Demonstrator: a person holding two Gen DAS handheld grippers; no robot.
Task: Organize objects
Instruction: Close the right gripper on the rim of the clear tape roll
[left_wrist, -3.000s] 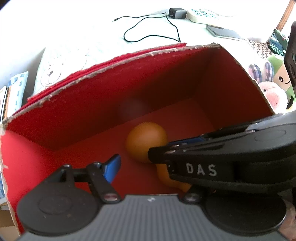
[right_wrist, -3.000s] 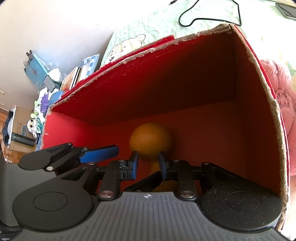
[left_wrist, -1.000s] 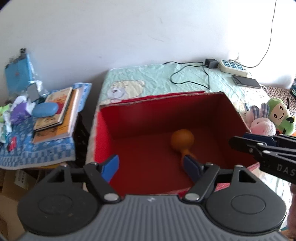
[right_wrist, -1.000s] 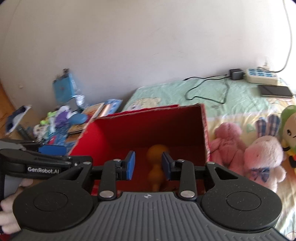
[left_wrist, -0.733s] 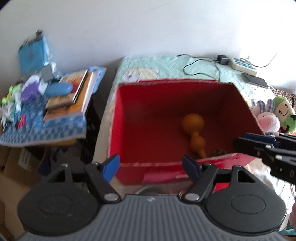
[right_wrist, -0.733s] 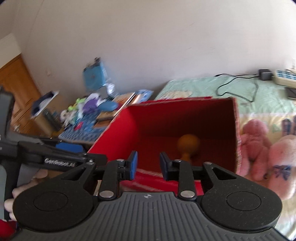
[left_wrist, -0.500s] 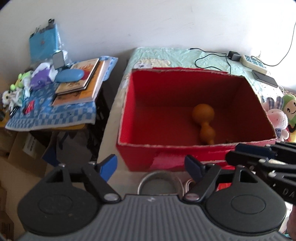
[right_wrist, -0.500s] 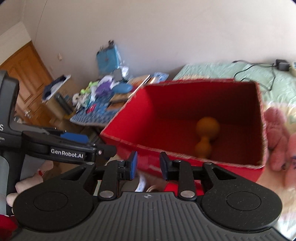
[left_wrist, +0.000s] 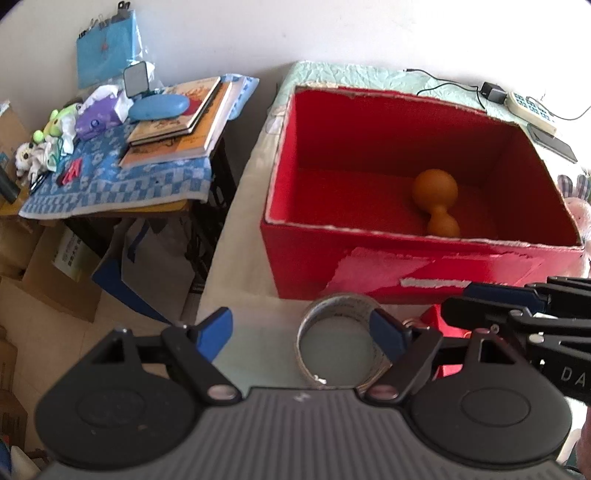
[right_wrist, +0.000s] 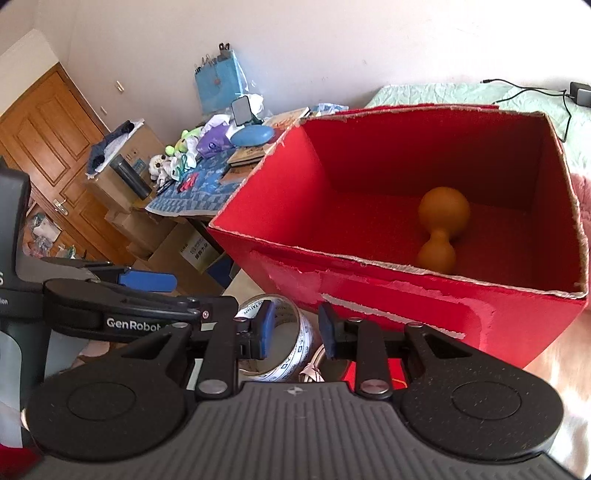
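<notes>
The gourd (left_wrist: 436, 201) lies in the red box (left_wrist: 424, 266), the tape roll (left_wrist: 338, 345) waits outside, and the wide-open left gripper (left_wrist: 301, 334) and half-open right gripper (right_wrist: 295, 326) hold nothing.

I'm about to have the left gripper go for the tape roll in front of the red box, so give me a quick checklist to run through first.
1. Left gripper open and empty: ok, jaws wide, having just been opening, nothing pressed between them.
2. Tape roll centred between the left fingers: not ok, it sits against the right one.
3. Tape roll free of the right gripper: cannot tell; those narrow, empty jaws hang close over it.
4. Red box has room: ok, only the orange gourd lies inside.
5. Clutter beside the roll: not ok, a small red item lies right next to it.
</notes>
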